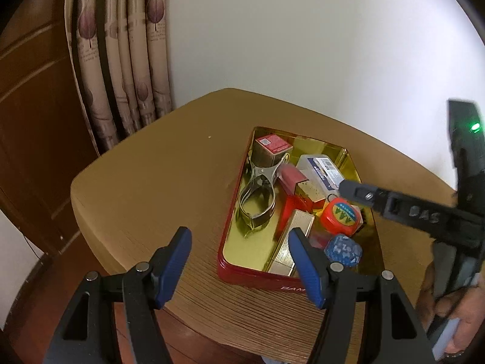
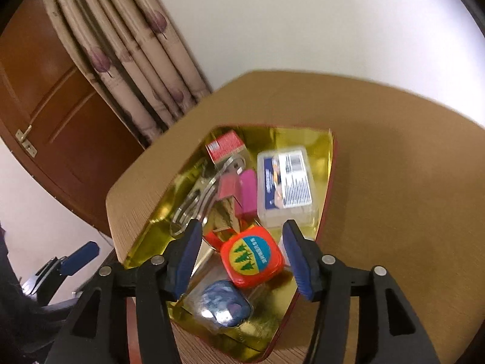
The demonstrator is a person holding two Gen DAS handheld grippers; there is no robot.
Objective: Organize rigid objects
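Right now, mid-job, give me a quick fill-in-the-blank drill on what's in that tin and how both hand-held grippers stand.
1. The red tin has a shiny ____ lining.
2. The round tape measure is bright ____ with green trees on its label.
3. The left hand-held gripper and the right hand-held gripper both have their jaws ____.
4. The tin sits on a ____ table.

Missing words: gold; orange; open; wooden

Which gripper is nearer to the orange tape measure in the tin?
The right gripper. It hangs open directly over the orange tape measure inside the tin. The left gripper is open at the tin's near rim, short of it.
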